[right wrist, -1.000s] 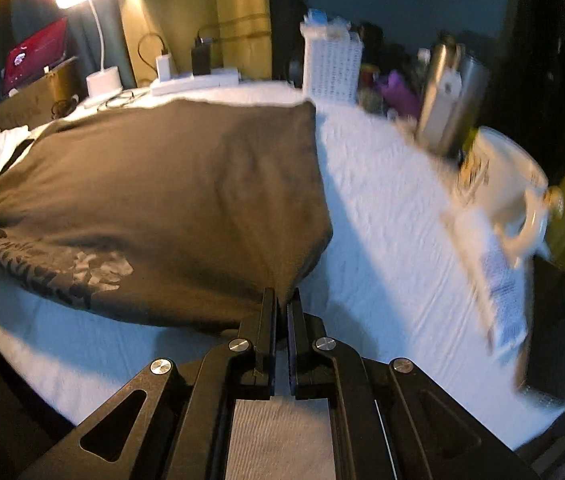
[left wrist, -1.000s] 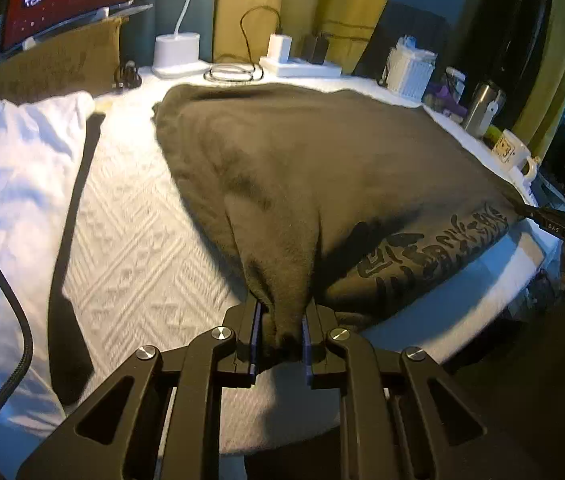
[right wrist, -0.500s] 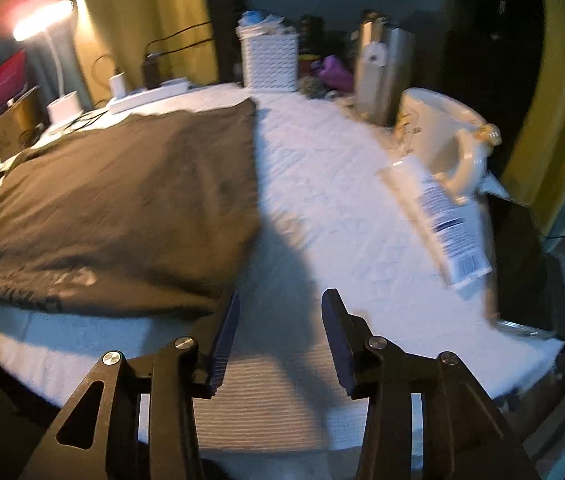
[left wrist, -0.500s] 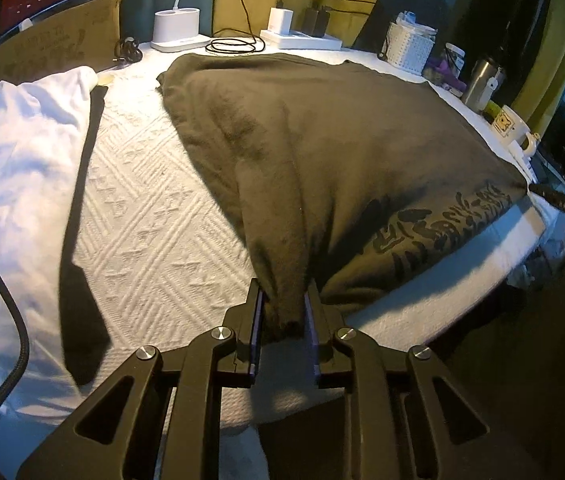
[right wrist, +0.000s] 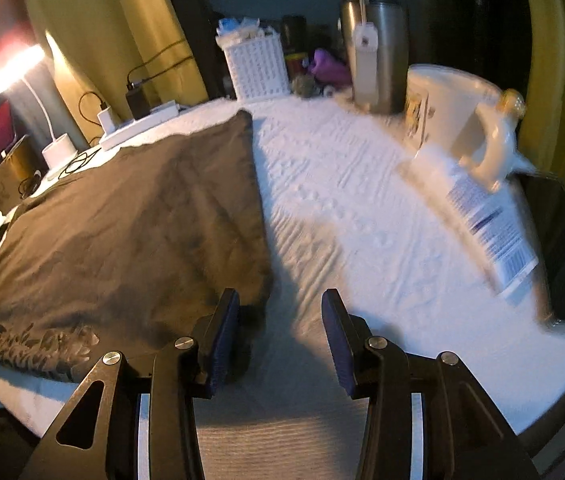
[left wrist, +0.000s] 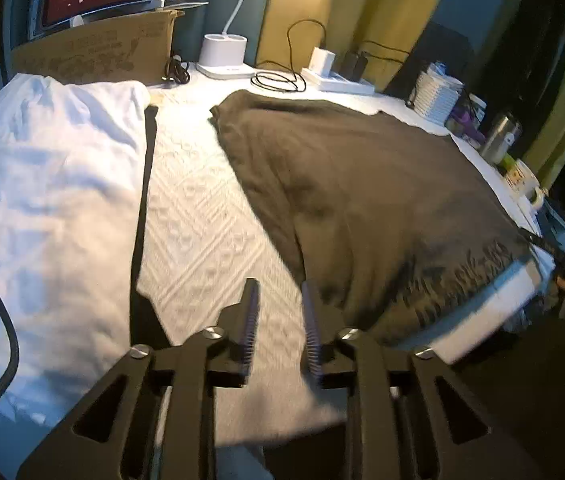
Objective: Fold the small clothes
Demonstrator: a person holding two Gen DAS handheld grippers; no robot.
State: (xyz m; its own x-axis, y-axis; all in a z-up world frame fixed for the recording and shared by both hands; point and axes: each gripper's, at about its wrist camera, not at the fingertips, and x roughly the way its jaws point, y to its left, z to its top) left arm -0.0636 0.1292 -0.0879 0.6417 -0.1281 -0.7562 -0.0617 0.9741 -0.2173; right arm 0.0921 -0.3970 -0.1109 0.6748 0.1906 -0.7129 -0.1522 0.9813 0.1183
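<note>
While both grippers' fingers (left wrist: 251,312) stand apart, empty, dark shirt (left wrist: 362,200) lies flat, folded.

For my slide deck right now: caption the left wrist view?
Open left gripper just released the dark shirt on the white table cover.

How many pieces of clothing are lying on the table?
2. A dark brown shirt lies spread across the middle and right; a white garment lies at the left edge. More could be hidden beyond the frame.

Both grippers: black angular linkage arms, silver pivot screws behind the fingers (left wrist: 251,312), ribbed inner finger pads (right wrist: 224,332).
</note>
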